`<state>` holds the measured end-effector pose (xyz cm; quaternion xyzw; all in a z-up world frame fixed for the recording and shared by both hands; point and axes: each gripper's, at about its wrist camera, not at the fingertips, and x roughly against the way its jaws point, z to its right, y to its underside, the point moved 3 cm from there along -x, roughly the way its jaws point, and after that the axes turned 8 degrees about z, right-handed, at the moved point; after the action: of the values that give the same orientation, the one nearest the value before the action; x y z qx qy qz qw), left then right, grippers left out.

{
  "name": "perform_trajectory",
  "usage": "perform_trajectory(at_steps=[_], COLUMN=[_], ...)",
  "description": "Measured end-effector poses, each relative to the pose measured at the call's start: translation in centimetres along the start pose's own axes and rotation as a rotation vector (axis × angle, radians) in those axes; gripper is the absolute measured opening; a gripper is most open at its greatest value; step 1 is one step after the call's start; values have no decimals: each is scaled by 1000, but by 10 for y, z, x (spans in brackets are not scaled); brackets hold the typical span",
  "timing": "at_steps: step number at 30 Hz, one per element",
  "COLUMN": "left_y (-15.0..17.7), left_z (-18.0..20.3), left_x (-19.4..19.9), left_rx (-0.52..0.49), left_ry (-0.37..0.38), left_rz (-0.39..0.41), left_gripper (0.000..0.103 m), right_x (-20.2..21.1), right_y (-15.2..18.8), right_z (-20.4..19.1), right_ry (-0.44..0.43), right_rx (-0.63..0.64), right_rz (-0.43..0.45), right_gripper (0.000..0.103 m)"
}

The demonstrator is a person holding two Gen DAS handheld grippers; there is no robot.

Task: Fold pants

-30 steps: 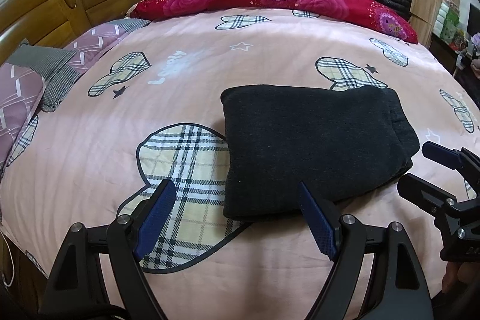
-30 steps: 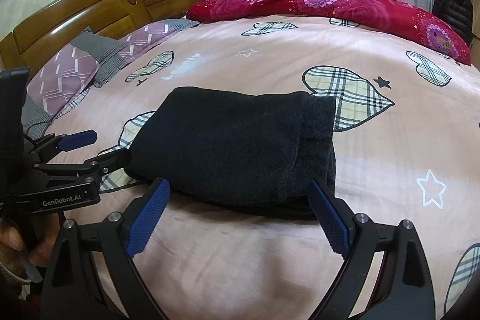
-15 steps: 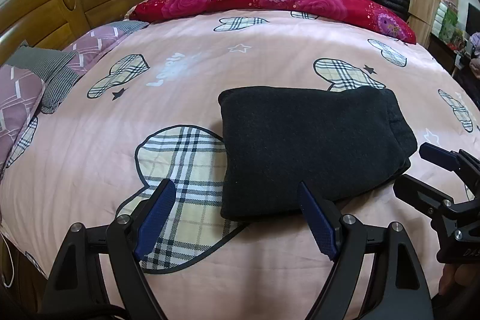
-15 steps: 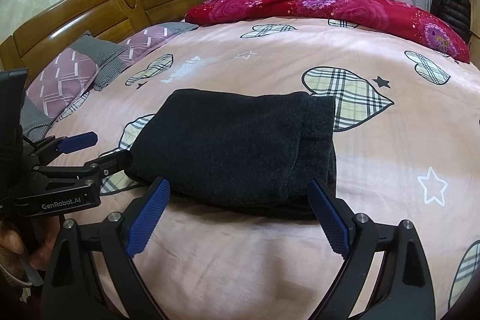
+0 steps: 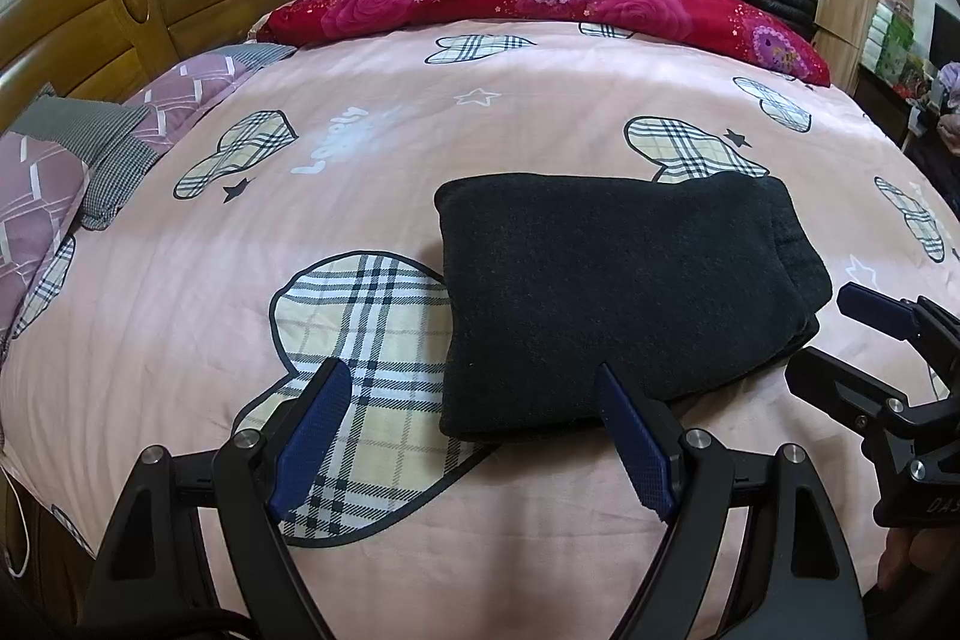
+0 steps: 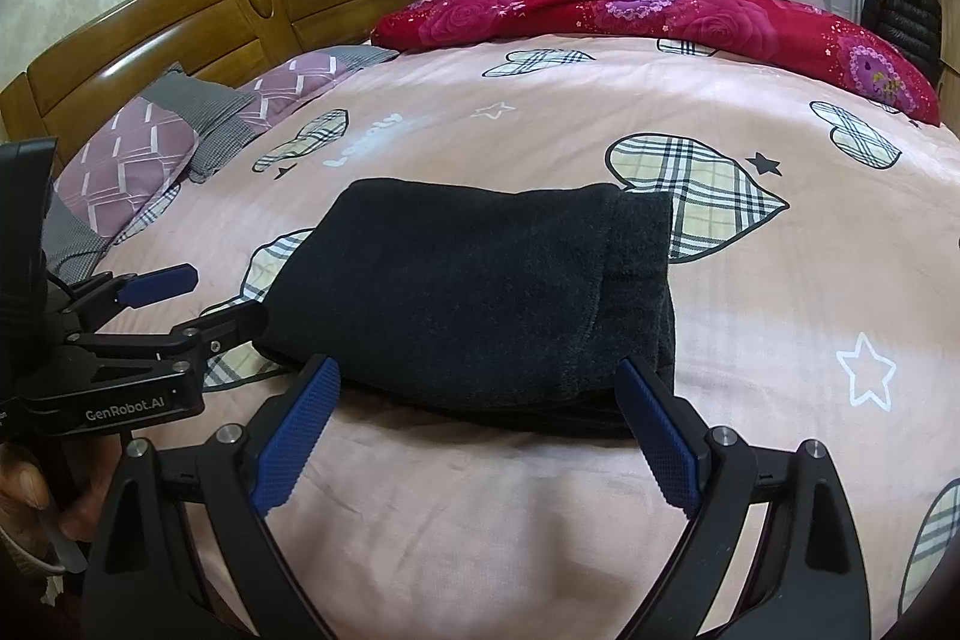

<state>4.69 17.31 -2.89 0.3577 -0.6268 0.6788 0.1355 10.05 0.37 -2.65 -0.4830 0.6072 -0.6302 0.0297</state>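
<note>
Both the left tool (image 5: 468, 400) and right tool (image 6: 477, 400) hover spread and empty just short of the folded pants (image 5: 618, 292).

Pink bed (image 5: 372, 196) carries folded pants (image 5: 612, 292), pillows (image 6: 132, 154), red quilt (image 5: 540, 4).

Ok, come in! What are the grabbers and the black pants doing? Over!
Left gripper open, empty. Right gripper open, empty. Black pants folded compact on pink bedspread, untouched. Nothing in the way.
</note>
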Motion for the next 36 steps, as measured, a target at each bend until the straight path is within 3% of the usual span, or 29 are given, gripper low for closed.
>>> perform_trajectory(at_steps=[36], left_y=[-9], left_z=[2], left_x=[5], left_rx=[-9], left_ry=[7], left_rz=[23], left_gripper=[84], right_x=[7], right_y=[-8], right_z=[-7], right_ry=[-12], right_rx=[-3], right_rz=[32], right_gripper=[93])
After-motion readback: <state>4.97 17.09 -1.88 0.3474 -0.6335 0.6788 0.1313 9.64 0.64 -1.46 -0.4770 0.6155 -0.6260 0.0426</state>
